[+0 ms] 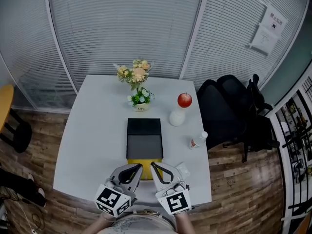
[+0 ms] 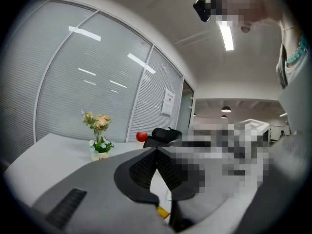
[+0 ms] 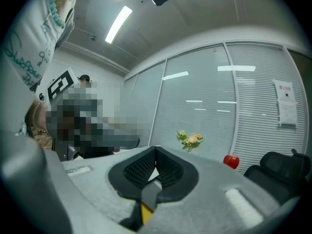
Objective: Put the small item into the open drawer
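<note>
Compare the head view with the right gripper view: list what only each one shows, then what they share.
Only the head view: the bottle, the potted plant and the wooden floor. Only the right gripper view: the ceiling light. Both: the flowers, the red ball, the black chair and the notice.

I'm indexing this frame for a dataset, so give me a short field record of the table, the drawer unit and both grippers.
table: white, blinds behind
drawer unit: dark box mid-table, yellow part at its near edge
left gripper: shut, empty, at near edge
right gripper: shut, empty, beside the left
small item: pale, on the table right of right gripper
far end: flowers, red ball
right side: bottle
</note>
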{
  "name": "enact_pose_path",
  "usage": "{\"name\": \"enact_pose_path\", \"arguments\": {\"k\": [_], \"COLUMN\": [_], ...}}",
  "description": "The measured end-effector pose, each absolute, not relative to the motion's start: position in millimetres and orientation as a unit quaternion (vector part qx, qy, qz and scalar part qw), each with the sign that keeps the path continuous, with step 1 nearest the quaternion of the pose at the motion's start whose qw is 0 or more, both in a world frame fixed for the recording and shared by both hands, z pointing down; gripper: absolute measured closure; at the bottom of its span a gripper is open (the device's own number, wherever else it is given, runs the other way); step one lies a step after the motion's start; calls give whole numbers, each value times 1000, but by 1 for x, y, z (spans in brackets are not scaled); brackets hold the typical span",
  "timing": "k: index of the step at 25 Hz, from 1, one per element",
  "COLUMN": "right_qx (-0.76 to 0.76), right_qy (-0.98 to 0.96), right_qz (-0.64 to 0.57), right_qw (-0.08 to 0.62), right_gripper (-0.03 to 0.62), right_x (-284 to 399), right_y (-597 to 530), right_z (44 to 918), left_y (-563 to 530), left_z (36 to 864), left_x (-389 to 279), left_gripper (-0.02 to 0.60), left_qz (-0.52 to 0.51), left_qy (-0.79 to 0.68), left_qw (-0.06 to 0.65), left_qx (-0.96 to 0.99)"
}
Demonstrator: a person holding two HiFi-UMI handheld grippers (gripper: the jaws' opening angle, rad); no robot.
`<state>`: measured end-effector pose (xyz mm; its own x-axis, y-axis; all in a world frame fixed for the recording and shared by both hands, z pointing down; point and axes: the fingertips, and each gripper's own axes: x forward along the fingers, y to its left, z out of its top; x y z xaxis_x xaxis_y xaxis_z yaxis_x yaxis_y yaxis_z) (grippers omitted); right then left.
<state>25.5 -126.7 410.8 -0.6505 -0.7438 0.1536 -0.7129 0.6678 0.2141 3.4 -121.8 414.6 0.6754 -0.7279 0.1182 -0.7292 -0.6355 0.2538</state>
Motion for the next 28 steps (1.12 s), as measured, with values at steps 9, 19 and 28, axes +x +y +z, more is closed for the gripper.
{"name": "enact_pose_path", "arguments": {"k": [9, 19, 28], "right_qx": [398, 414, 453], "right_qy": [-907, -901, -877], "right_qz": [-70, -56, -60], "right_qw": [120, 119, 149], "right_gripper": [591, 591, 591], "right_x": [18, 33, 77], "right_y": [-135, -149, -161], "right_z": [413, 419, 440], "left_y": [-130, -139, -141], "left_z": [419, 420, 427], "left_x": [0, 8, 13], "left_gripper": [584, 584, 583], "left_qz": [2, -5, 2], "left_qy": [-393, -377, -379], "left_qw": [149, 165, 174], "left_qx": [907, 912, 909]}}
